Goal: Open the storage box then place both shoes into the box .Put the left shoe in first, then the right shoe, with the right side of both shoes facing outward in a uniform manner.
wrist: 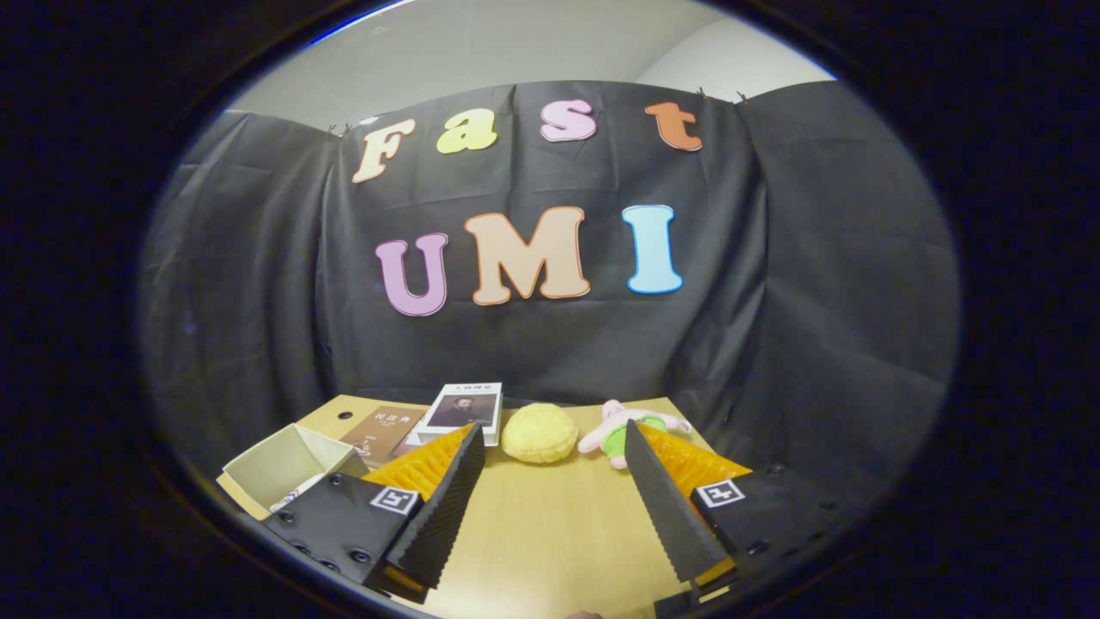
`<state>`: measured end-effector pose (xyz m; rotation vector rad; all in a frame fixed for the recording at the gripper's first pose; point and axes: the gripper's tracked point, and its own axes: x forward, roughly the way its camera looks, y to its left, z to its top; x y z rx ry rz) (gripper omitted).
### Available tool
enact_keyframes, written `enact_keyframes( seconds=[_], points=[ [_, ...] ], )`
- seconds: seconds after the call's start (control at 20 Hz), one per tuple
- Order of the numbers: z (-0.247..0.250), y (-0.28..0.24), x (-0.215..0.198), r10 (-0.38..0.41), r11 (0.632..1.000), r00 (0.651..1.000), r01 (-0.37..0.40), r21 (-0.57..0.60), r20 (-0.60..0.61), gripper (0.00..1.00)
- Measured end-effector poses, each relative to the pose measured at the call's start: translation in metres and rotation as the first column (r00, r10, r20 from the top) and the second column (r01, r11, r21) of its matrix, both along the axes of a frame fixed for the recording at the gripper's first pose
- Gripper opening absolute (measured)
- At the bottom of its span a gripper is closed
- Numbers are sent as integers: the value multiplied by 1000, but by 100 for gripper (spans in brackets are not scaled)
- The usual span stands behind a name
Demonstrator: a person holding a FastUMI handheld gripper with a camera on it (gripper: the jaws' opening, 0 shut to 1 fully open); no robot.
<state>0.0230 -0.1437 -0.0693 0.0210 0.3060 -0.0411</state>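
My gripper (550, 438) is open above the wooden table (550, 533), with bare tabletop between its two fingers (447, 499). Left of the left finger, at the table's near left corner, stands an open pale box (284, 464) with nothing visible inside it. I see no shoes on the visible part of the table.
Beyond the fingers, near the table's far edge, lie a brown book (382, 430), a white book (464, 411), a yellow bun-shaped toy (539, 432) and a pink plush figure with green shorts (627, 428). Black cloth walls close the booth behind and to both sides.
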Motion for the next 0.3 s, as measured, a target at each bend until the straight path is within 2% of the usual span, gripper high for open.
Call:
enact_keyframes(
  seconds=[0.3],
  points=[
    [5,11,5,18,1000,1000,-18,6,24,100]
  ],
)
